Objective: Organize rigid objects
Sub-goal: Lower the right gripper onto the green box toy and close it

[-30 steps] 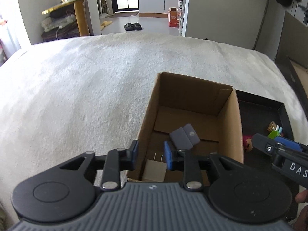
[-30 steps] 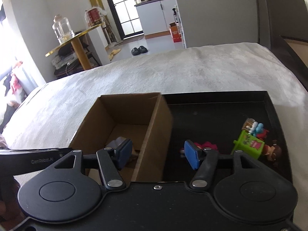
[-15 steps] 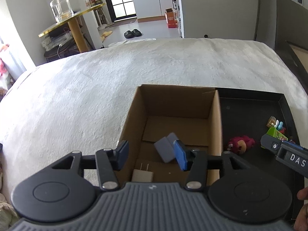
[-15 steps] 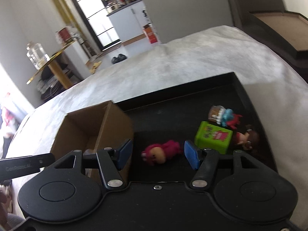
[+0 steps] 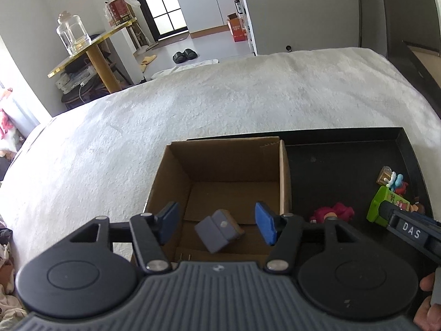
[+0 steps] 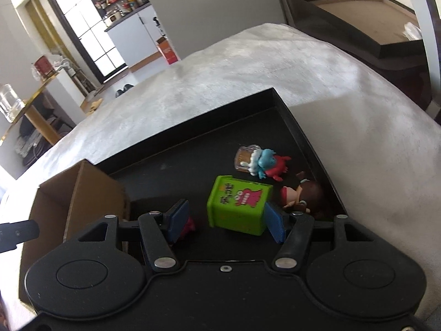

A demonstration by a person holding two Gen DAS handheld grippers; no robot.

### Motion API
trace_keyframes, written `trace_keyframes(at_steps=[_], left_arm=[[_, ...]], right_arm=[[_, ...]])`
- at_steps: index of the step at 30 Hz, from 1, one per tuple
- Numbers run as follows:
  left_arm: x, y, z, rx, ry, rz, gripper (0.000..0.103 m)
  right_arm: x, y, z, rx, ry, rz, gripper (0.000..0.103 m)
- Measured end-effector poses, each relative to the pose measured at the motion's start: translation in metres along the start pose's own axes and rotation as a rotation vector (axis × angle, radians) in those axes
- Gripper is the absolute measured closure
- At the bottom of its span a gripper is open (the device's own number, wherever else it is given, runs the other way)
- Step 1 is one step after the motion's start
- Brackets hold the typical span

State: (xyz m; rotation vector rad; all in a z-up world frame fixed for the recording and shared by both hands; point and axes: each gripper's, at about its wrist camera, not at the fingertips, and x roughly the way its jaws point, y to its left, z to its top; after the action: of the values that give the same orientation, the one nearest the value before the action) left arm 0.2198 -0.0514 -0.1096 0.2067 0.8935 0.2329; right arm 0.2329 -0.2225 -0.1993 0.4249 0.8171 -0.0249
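An open cardboard box (image 5: 176, 176) sits on the white bed beside a black tray (image 5: 344, 162). A grey block (image 5: 217, 231) lies inside the box. My left gripper (image 5: 216, 224) is open and empty above the box's near edge. In the right wrist view my right gripper (image 6: 224, 220) is open, low over the tray (image 6: 193, 149), with the green box (image 6: 237, 204) between its fingers, apart from the left pad. A pink figure (image 6: 188, 227) lies behind the left finger. A blue-and-red figure (image 6: 266, 164) and a brown-haired figure (image 6: 303, 195) lie further right.
The white bed cover (image 5: 220, 104) spreads around the box and tray. A gold side table (image 5: 91, 52) with a glass jar (image 5: 71, 35) stands off the bed at far left. A dark frame (image 6: 386, 24) stands to the right of the bed.
My left gripper has opened wider and pulled back from the box. My right gripper has swung right over the tray and come down around the green box.
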Motion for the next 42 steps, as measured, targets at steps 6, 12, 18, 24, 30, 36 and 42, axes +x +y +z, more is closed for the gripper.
trace_keyframes(at_steps=[6,12,18,24,30,36,42], left_arm=[[0.007,-0.01,0.003,0.015,0.014,0.022,0.042],[0.014,-0.016,0.007,0.031,0.023,0.035,0.042],[0.017,-0.021,0.006,0.044,0.022,0.026,0.042],[0.016,-0.013,0.003,0.028,0.024,0.019,0.042],[0.011,0.004,0.001,-0.003,0.019,0.01,0.042],[0.002,0.029,0.0,-0.05,0.013,0.013,0.042],[-0.011,0.052,-0.005,-0.076,-0.008,0.01,0.042]], right_arm=[[0.015,-0.001,0.0,0.004,0.004,-0.034,0.035],[0.026,-0.002,-0.003,0.01,0.022,-0.048,0.035],[0.031,0.002,-0.008,-0.029,0.025,-0.079,0.046],[0.025,0.008,-0.011,-0.057,0.002,-0.07,0.05],[0.017,0.012,-0.011,-0.081,-0.01,-0.07,0.052],[0.004,0.018,-0.008,-0.096,-0.034,-0.063,0.052],[-0.013,0.027,0.0,-0.103,-0.059,-0.041,0.052]])
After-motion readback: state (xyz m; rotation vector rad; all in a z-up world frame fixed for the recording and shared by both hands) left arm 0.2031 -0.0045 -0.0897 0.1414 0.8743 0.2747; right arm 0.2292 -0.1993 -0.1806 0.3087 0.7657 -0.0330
